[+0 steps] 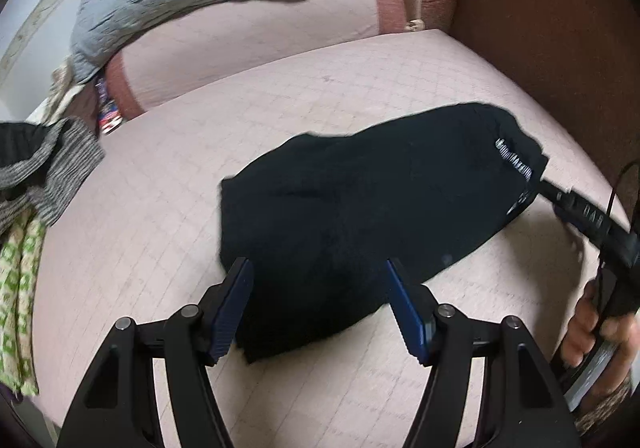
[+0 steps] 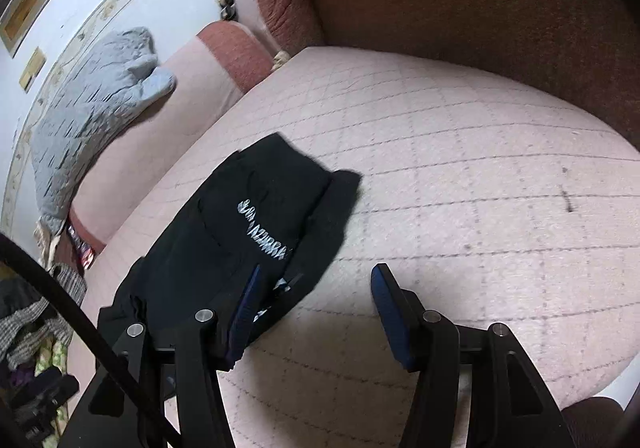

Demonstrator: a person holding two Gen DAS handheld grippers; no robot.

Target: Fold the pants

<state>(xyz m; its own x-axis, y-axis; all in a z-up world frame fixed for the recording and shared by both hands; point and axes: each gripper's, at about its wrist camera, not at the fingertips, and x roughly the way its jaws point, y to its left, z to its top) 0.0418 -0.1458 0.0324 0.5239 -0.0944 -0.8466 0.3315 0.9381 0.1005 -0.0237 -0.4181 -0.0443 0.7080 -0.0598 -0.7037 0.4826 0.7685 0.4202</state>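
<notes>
While folded pants (image 1: pixel 360 215) lie on bed (image 1: pixel 180 207), left claw (image 1: pixel 320 312) and right claw (image 2: pixel 316 312) hover low, both agape, empty.

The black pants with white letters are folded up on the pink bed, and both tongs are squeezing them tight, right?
Not quite. The folded black pants with white lettering do lie on the pink quilted bed cover, but both wrist views show the left tongs and right tongs open, gripping nothing.
</notes>
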